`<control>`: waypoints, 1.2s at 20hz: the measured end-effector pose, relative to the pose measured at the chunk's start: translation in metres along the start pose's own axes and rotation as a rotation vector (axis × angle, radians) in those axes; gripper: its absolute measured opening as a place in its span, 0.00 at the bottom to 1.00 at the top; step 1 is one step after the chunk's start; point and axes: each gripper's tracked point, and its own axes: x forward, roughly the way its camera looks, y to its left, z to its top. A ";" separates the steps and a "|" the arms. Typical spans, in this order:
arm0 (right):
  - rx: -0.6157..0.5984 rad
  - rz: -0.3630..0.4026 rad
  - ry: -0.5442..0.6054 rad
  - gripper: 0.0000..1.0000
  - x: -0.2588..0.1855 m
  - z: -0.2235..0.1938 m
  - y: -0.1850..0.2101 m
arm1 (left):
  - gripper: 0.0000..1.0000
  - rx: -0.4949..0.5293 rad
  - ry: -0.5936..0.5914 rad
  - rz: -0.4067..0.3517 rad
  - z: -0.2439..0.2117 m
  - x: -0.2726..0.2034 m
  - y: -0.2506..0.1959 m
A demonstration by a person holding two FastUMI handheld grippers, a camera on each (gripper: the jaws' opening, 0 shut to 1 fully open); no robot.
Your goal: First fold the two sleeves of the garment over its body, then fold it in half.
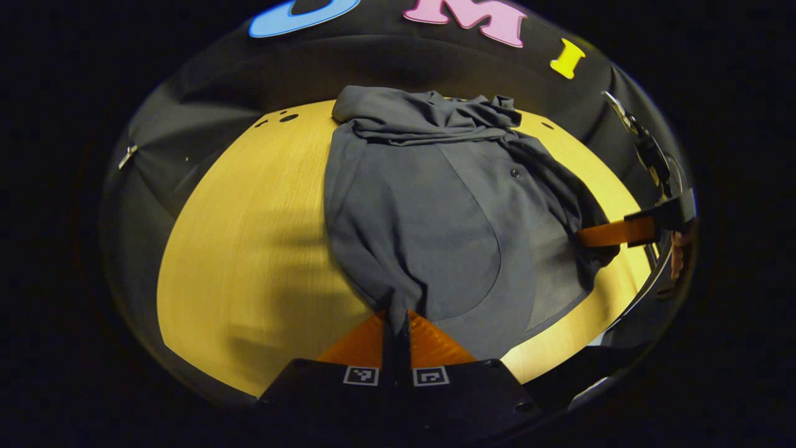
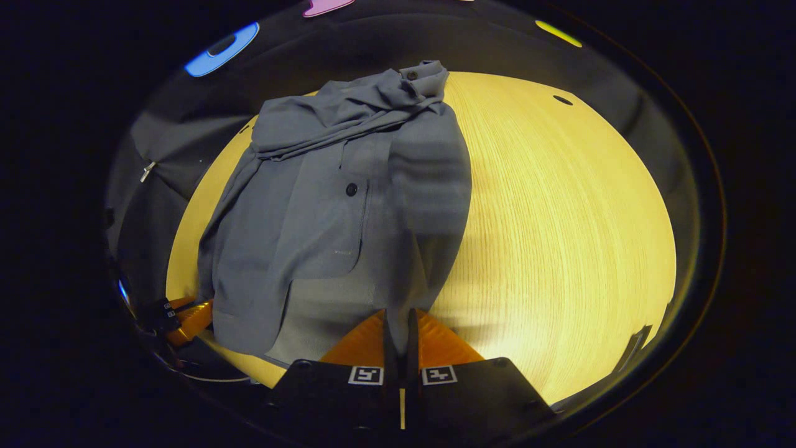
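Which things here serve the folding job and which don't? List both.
Job:
shirt, sleeves bunched at its far end
left tool, shut on the shirt's near hem
right tool, shut on the shirt's near hem

Not the job:
table, holes along its far edge

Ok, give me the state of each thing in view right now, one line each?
Shirt: on the table, sleeves folded in and bunched near the collar, not yet halved.
Left gripper: shut on the shirt's hem.
Right gripper: shut on the hem at the other corner.
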 end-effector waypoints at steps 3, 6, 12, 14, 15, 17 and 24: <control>0.034 0.023 0.001 0.08 -0.003 0.004 0.003 | 0.06 -0.114 -0.025 -0.015 0.010 -0.010 0.006; 0.034 0.050 -0.014 0.08 -0.015 0.014 0.003 | 0.06 -0.224 -0.054 -0.026 0.025 -0.027 0.007; 0.069 0.093 -0.064 0.07 -0.041 0.042 0.011 | 0.05 -0.282 -0.113 -0.046 0.063 -0.046 0.002; 0.061 0.106 -0.078 0.08 -0.048 0.054 0.011 | 0.06 -0.255 -0.129 -0.043 0.080 -0.052 -0.001; 0.054 0.109 -0.087 0.08 -0.051 0.061 0.011 | 0.05 -0.248 -0.141 -0.044 0.091 -0.054 -0.003; 0.057 0.125 -0.116 0.08 -0.056 0.083 0.012 | 0.06 -0.245 -0.165 -0.050 0.112 -0.058 -0.007; 0.100 0.187 -0.217 0.07 -0.064 0.164 0.020 | 0.05 -0.289 -0.301 -0.047 0.209 -0.066 0.005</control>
